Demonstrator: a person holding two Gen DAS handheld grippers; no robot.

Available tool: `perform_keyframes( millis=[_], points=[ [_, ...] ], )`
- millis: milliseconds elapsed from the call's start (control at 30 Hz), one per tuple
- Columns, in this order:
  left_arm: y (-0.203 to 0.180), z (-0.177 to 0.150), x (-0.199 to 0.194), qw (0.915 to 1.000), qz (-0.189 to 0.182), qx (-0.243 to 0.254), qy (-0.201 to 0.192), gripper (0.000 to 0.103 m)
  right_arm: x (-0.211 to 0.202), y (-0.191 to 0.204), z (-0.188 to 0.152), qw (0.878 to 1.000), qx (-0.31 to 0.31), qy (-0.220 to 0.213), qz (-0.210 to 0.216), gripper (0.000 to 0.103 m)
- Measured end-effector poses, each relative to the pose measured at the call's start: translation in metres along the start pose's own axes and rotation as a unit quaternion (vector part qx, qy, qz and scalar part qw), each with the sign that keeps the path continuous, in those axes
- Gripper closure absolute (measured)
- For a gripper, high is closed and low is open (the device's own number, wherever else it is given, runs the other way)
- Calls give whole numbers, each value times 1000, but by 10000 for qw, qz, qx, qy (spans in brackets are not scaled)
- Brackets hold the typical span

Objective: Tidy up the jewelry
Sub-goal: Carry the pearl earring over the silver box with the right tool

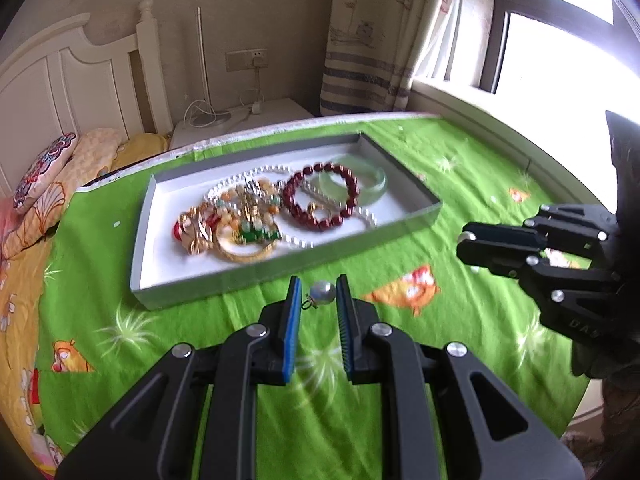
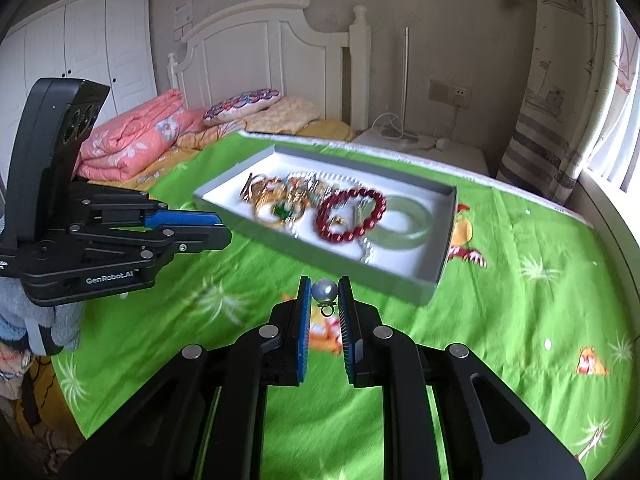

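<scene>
Pearl earrings pinched one in each nearly closed tool: left tool (image 1: 318, 294) on left pearl (image 1: 323, 292), right tool (image 2: 324, 294) on right pearl (image 2: 325, 290), near tray (image 2: 436, 280). Keep pinch steady; lower gently beside bracelets (image 2: 352, 214).

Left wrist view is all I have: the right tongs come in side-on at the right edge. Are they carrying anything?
Observer: Yes. The right wrist view shows the right tongs shut on a pearl drop with a small metal loop hanging under it, a twin of the left pearl in the left tongs.
Operator: The red bead bracelet hides part of the green bangle for me. Is it whole?
Observer: From the right wrist view the green bangle shows as a whole ring, lying flat at the tray's end beside the red bead bracelet.
</scene>
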State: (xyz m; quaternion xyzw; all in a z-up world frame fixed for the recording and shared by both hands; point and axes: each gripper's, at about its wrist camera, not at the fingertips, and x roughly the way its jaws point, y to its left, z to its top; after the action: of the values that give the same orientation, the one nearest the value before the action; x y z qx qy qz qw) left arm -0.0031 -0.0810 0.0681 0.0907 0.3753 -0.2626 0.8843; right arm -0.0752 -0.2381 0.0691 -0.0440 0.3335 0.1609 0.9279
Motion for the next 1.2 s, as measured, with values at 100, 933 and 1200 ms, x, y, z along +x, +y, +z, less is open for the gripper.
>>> perform_keyframes(
  millis=[100, 933, 1200],
  points=[
    [2, 13, -2, 9998, -54, -133, -118, 86, 3, -7, 7, 10000, 51, -68, -41, 87],
    [-12, 114, 73, 9913, -1019, -838, 35, 86, 59, -54, 46, 9997, -80, -17, -244, 87],
    [-4, 131, 102, 9866, -1118, -1157, 265, 86, 75, -66, 56, 9997, -38, 43, -229, 87]
  ],
)
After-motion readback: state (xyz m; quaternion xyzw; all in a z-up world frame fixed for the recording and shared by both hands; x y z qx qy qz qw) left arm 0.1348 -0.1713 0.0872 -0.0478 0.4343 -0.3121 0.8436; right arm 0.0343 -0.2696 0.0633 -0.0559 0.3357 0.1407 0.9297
